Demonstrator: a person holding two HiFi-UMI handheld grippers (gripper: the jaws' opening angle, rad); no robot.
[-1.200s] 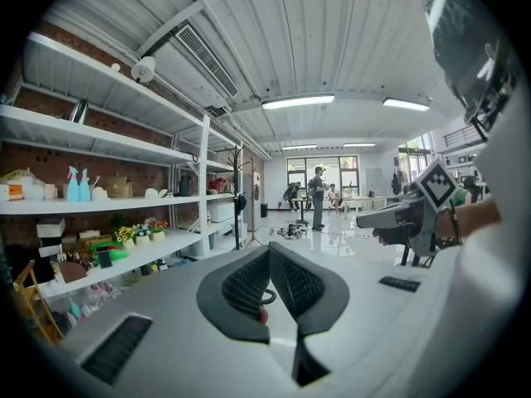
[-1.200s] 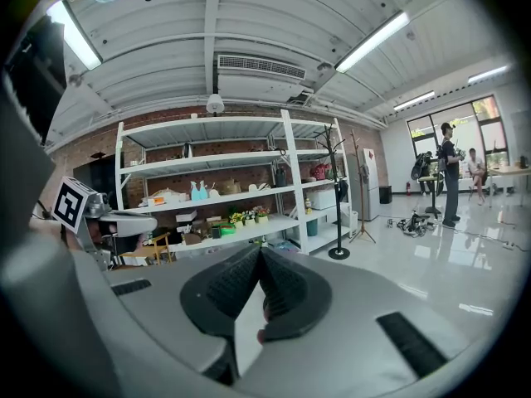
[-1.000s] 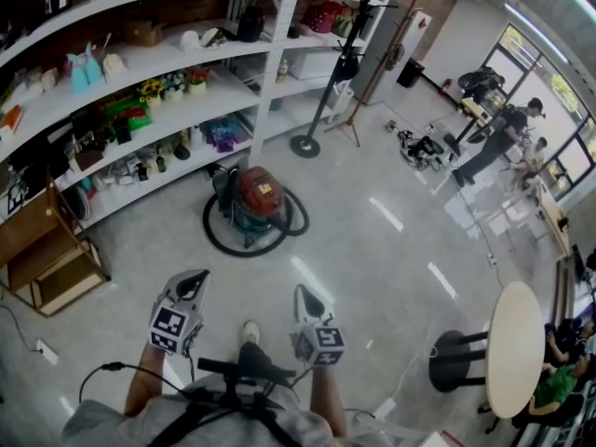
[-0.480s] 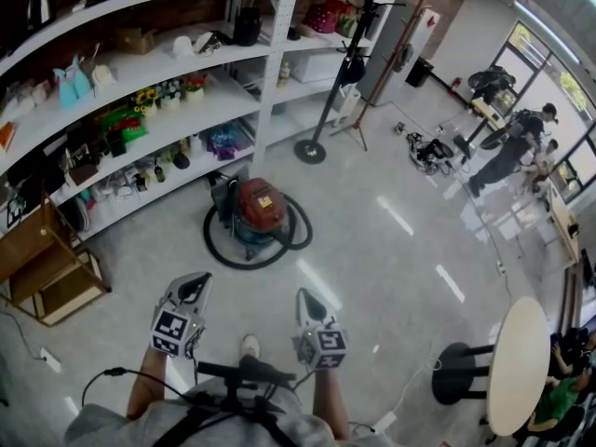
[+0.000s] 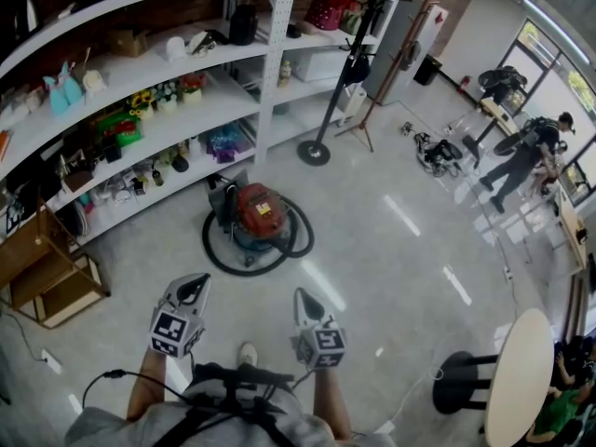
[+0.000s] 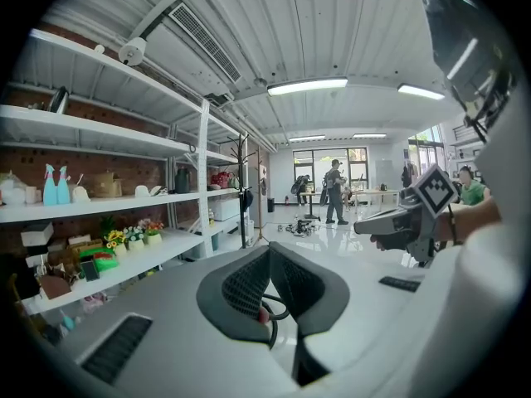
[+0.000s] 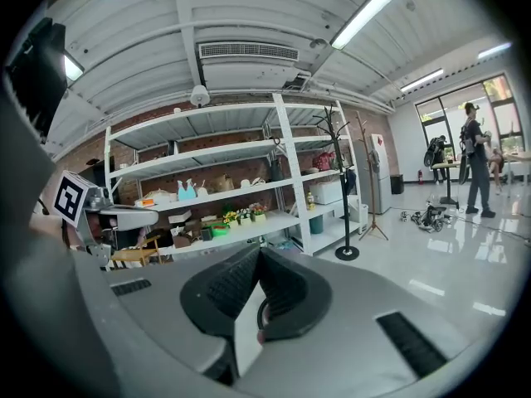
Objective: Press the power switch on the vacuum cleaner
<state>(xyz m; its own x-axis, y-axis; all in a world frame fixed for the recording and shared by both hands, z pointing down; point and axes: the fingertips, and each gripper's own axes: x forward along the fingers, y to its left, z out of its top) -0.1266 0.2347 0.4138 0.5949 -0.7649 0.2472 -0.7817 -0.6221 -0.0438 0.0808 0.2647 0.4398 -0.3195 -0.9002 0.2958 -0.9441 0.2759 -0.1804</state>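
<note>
The red vacuum cleaner (image 5: 259, 212) stands on the pale floor in front of the shelves, ringed by its black hose (image 5: 220, 254). In the head view both grippers are held low, well short of it and apart from it. My left gripper (image 5: 194, 283) and right gripper (image 5: 304, 296) point toward the vacuum. The left gripper view shows its jaws (image 6: 268, 250) meeting at the tips with nothing between them, and a sliver of red and black hose below. The right gripper (image 7: 259, 255) looks the same, pads together and holding nothing. No power switch can be made out.
Long white shelves (image 5: 149, 128) full of small items run behind the vacuum. A coat stand (image 5: 315, 150) rises to its right and a wooden rack (image 5: 47, 273) sits at the left. A round table (image 5: 521, 380) is at the lower right, and people (image 5: 535, 152) are far off.
The vacuum has slid a little lower and nearer in the head view as the person steps forward. Both grippers keep their pose and stay shut.
</note>
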